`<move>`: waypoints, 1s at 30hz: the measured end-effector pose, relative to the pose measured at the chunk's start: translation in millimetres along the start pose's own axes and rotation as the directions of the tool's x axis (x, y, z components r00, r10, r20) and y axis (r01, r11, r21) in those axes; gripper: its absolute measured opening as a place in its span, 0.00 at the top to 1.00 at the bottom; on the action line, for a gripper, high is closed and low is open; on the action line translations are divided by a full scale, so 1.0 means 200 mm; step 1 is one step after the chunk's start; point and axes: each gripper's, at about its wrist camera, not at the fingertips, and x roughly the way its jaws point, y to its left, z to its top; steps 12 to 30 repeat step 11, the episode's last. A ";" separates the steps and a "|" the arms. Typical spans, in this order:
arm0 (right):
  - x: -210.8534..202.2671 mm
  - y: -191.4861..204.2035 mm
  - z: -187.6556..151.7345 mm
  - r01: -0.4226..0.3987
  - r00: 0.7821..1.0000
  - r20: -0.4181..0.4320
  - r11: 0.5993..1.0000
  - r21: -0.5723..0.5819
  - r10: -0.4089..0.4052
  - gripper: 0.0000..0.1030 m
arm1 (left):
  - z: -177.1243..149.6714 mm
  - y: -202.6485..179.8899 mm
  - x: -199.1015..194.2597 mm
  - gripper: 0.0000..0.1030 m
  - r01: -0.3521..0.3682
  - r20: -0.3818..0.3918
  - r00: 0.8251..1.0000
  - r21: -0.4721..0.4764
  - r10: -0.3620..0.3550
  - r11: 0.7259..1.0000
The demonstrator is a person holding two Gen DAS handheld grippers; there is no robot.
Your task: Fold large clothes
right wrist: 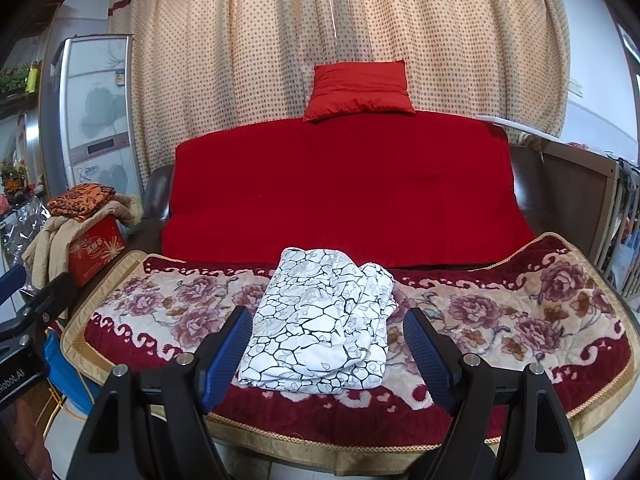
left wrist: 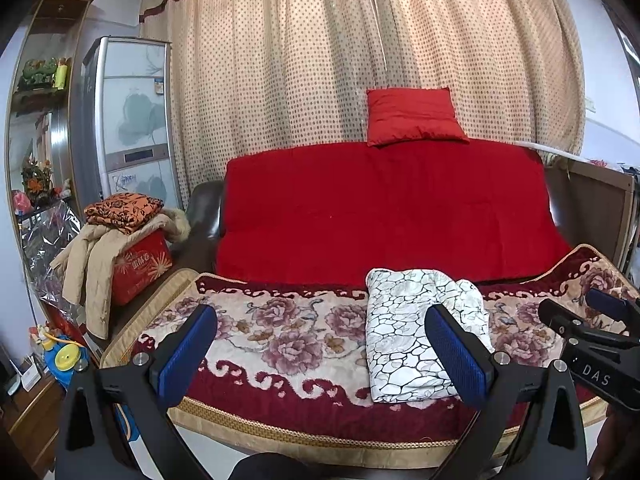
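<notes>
A white garment with a black crackle pattern (left wrist: 412,332) lies folded into a compact bundle on the floral sofa seat cover (left wrist: 280,344). It also shows in the right wrist view (right wrist: 324,324). My left gripper (left wrist: 320,344) is open and empty, held back from the seat, with the bundle behind its right finger. My right gripper (right wrist: 328,348) is open and empty, held in front of the bundle, its fingers either side of it and apart from it. The right gripper also shows at the right edge of the left wrist view (left wrist: 592,332).
The sofa back is draped in a red blanket (right wrist: 344,188) with a red cushion (right wrist: 360,88) on top. A red box (left wrist: 140,268) with a beige coat and orange folded cloth (left wrist: 124,208) stands at the left. A cabinet (left wrist: 128,112) and dotted curtains (right wrist: 320,32) stand behind.
</notes>
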 end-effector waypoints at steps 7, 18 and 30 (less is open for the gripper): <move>0.15 -0.02 -0.01 0.000 0.999 -0.037 1.000 0.005 0.000 0.21 | -0.01 -0.03 0.14 0.00 0.003 -0.024 1.000 0.009 -0.002 1.000; 0.28 -0.07 0.01 -0.005 0.997 -0.075 1.000 0.012 0.006 0.21 | 0.01 -0.04 0.28 0.00 0.060 -0.048 0.997 0.008 -0.060 0.998; 0.28 -0.07 0.01 -0.005 0.997 -0.075 1.000 0.012 0.006 0.21 | 0.01 -0.04 0.28 0.00 0.060 -0.048 0.997 0.008 -0.060 0.998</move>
